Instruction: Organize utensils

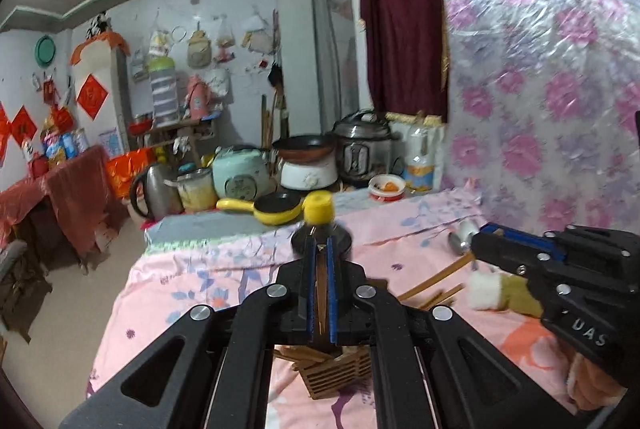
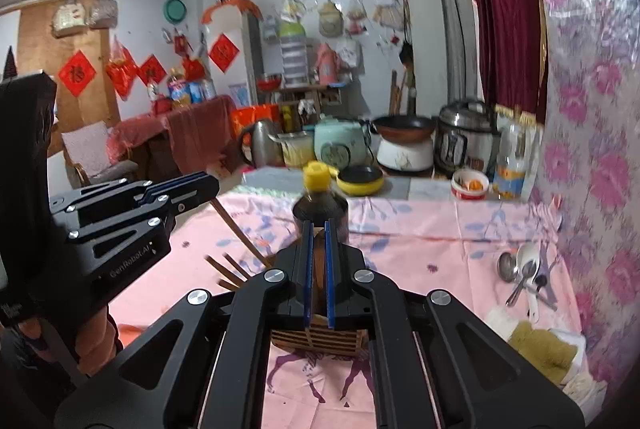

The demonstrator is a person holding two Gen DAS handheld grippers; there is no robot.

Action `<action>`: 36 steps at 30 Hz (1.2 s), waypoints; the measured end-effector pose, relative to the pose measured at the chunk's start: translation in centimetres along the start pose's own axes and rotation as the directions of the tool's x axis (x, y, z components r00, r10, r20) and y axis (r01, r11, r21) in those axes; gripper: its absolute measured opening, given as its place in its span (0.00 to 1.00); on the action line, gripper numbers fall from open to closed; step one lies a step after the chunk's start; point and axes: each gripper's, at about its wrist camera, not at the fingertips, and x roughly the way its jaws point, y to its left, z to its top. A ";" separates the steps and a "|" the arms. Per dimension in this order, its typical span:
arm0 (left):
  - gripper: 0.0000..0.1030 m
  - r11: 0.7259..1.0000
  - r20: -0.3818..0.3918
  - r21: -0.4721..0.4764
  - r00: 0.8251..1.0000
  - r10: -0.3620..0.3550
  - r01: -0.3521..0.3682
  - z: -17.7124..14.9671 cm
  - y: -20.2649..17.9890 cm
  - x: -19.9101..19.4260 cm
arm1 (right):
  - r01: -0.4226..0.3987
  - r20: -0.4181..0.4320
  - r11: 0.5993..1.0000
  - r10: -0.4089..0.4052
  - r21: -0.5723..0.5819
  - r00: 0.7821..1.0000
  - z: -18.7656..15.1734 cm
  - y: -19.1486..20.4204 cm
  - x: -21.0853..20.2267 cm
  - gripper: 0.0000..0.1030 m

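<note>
Chopstick [image 1: 320, 299] pinched between left gripper [image 1: 320, 241] jaws, over wooden holder [image 1: 340, 375]. Second chopstick [image 1: 432, 279] clamped in right gripper [image 2: 318, 225] (spoons [image 2: 524, 269] well apart).

"GenRobot.AI" stands on the left hand-held gripper [image 2: 200, 185]; "UAS" on the right hand-held gripper [image 1: 478, 243].

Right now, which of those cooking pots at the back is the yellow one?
The small yellow frying pan, nearest the pink cloth; the wok behind is brown, the pressure cooker silver.
</note>
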 end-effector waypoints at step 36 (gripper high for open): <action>0.95 0.951 0.156 -0.081 0.939 0.307 -0.298 -13.1 -5.5 -23.0 | 0.274 0.193 0.949 -0.302 0.157 0.934 -12.1 3.1 -19.8 0.86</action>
